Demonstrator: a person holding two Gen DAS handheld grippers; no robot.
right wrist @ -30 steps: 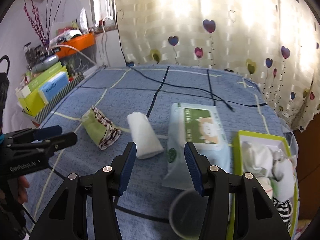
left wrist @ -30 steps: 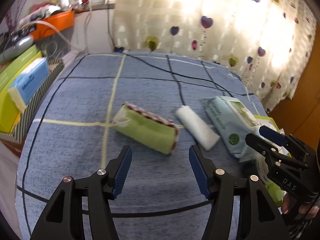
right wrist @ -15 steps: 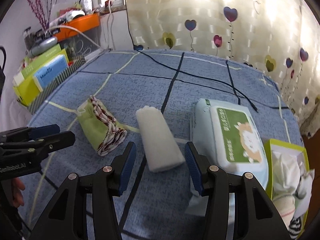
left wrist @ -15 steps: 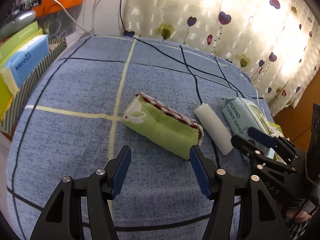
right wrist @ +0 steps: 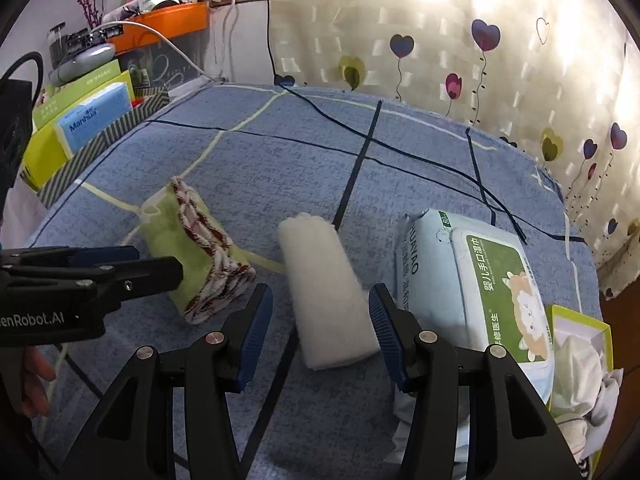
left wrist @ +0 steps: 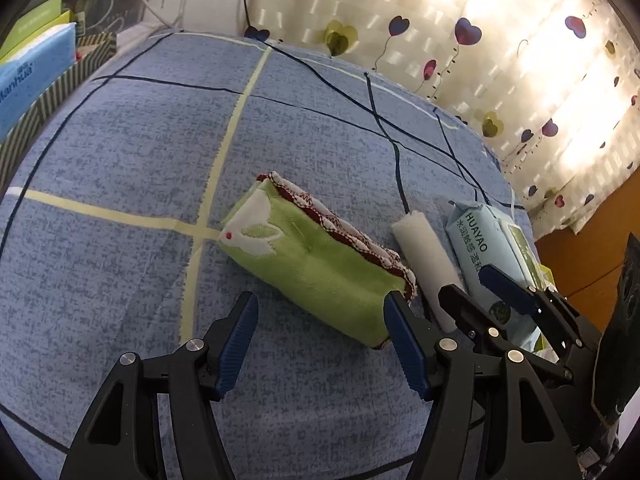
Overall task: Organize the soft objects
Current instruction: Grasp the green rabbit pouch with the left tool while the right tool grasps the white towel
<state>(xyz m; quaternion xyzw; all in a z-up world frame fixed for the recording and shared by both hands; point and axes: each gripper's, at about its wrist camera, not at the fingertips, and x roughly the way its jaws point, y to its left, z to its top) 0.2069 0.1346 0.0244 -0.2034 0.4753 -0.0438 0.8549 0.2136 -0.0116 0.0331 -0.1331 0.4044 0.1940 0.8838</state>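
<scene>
- Left wrist view: the folded green towel (left wrist: 320, 268) lies on the blue bedspread (left wrist: 120, 152), its near end between the spread fingertips of the left gripper (left wrist: 318, 312), whose jaws have just been opening; the pads do not press it.
- It looks soft and light; I would take it across the thick middle.
- The white roll (right wrist: 326, 296) lies between the released fingers of the right gripper (right wrist: 320, 312), the wipes pack (right wrist: 480, 284) just beyond its right finger.

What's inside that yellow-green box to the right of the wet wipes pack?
The yellow-green box holds crumpled white and grey soft items, possibly socks or cloths. Its lower part is cut off by the picture's edge, and whatever lies beneath the top pieces is covered.
</scene>
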